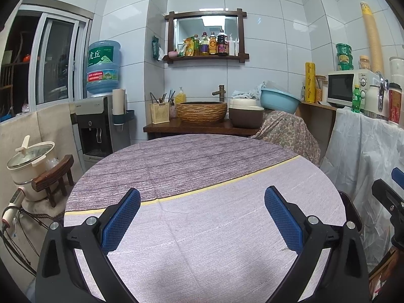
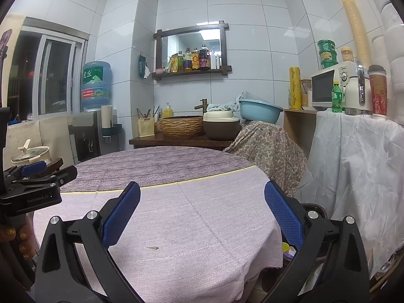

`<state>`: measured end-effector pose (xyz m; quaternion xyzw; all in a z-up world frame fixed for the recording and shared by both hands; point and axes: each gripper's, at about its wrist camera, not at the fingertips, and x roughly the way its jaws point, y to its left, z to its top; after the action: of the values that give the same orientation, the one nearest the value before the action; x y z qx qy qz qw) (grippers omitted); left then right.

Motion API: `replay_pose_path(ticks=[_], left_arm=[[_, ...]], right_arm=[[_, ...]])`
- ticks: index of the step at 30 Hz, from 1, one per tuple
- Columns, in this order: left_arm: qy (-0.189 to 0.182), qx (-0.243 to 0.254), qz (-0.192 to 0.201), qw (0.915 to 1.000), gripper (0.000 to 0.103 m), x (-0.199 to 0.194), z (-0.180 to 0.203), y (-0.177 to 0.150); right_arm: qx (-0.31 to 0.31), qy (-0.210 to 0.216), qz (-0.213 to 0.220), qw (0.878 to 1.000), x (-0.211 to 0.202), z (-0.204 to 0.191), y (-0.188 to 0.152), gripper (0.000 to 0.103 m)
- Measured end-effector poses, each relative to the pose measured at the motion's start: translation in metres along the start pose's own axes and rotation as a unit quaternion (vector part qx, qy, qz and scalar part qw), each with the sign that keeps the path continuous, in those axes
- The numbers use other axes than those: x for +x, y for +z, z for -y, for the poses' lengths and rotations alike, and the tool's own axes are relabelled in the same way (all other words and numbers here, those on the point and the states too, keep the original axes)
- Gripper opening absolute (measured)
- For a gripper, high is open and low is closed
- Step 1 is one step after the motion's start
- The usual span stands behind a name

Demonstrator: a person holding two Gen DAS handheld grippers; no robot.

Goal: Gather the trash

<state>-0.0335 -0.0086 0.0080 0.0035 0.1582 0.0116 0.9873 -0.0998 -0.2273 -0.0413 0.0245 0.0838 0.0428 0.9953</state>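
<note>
Trash: only a tiny scrap [image 2: 152, 247] shows, lying on the pale cloth near the table's [image 2: 176, 166] front edge, between the right gripper's [image 2: 202, 212] fingers but below them, not touched. Can't tell what the scrap is, too small.

L to R, right wrist view: hand [image 2: 21, 237] at far left edge grips the left gripper's handle; that gripper [image 2: 43, 174] sits beside the table's left rim, and its jaw gap can't be judged from this side-on angle. Pot [image 2: 30, 152] w/ glass lid behind it. Water dispenser [image 2: 85, 131] w/ blue jug [image 2: 96, 85] on top. Woven basin [image 2: 181, 125] on the wood counter, rice cooker [image 2: 221, 123] just beside it, blue bowl [image 2: 260, 109] tilted on a covered heap. Microwave [image 2: 325, 88] and green bottle [image 2: 336, 97] on the draped shelf at right. Bin [image 2: 313, 208] partly seen beside the table's right rim, under the right finger.

Left wrist view: left gripper [image 1: 202, 212] over the cloth, fingers spread wide, nothing between them. Right gripper likewise spread wide, empty.
</note>
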Motion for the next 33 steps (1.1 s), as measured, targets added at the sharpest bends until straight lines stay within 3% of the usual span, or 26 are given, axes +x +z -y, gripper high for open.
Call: replay_pose_path(ticks=[33], left_arm=[[0.003,-0.011,-0.013,0.9998,0.098,-0.0013,0.0041,-0.0009]], right_arm=[[-0.003,0.001,-0.005,1.000,0.0023,0.0000,-0.0023,0.097]])
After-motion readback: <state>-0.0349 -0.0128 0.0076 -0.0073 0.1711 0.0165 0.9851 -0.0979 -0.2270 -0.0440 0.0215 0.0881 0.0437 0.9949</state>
